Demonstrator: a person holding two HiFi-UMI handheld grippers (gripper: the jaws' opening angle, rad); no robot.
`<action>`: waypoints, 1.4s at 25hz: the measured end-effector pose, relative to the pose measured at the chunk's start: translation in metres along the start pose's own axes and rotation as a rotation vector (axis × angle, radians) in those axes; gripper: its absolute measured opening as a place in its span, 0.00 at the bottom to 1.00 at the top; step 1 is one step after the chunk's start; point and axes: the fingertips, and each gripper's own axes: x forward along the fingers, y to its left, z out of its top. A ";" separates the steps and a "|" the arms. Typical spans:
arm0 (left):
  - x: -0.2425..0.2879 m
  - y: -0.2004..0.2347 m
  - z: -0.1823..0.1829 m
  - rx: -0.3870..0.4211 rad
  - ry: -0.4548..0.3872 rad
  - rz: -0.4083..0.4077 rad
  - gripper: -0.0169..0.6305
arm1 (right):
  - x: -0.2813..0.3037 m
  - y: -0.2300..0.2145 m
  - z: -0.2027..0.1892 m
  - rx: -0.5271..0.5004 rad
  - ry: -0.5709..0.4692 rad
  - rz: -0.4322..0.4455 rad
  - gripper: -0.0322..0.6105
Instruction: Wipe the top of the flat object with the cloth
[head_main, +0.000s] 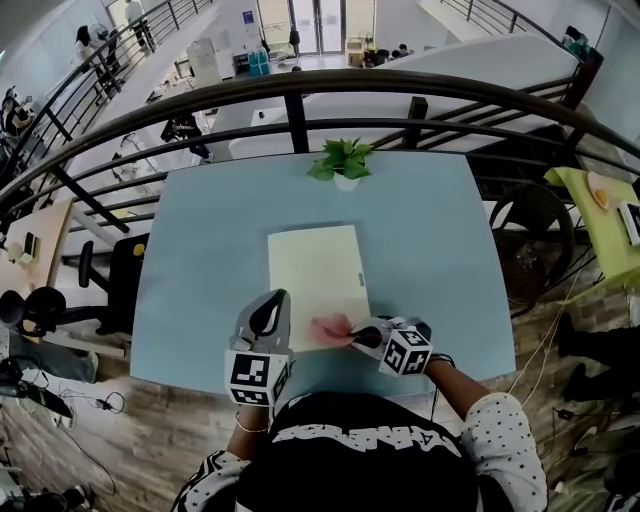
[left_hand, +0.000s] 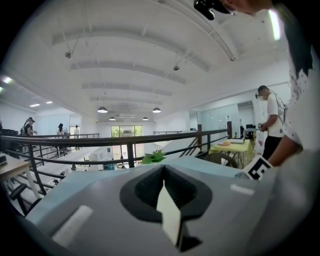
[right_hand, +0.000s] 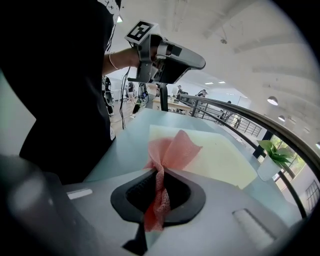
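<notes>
The flat object (head_main: 313, 273) is a pale yellow sheet lying in the middle of the blue table (head_main: 200, 250). My right gripper (head_main: 360, 335) is at the sheet's near right corner, shut on a pink mesh cloth (head_main: 331, 328). The cloth (right_hand: 170, 152) bunches out of its jaws (right_hand: 159, 197) over the sheet (right_hand: 220, 157). My left gripper (head_main: 275, 300) is held above the sheet's near left edge, its tips together. Only a pale sliver shows between them (left_hand: 163, 186). In the right gripper view the left gripper (right_hand: 172, 55) hangs clear above the table.
A small potted plant (head_main: 345, 163) stands at the table's far edge, just before a dark railing (head_main: 300, 95). A yellow side table (head_main: 600, 205) is off to the right. People stand in the background beyond the railing.
</notes>
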 end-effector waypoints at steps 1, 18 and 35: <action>0.000 0.000 0.000 0.001 -0.003 0.002 0.03 | 0.000 0.000 0.001 0.008 -0.005 -0.004 0.08; -0.024 0.019 -0.001 -0.002 0.008 0.082 0.03 | -0.068 -0.075 0.077 0.316 -0.390 -0.294 0.08; -0.039 0.035 -0.001 0.007 0.017 0.141 0.03 | -0.106 -0.109 0.116 0.387 -0.548 -0.389 0.08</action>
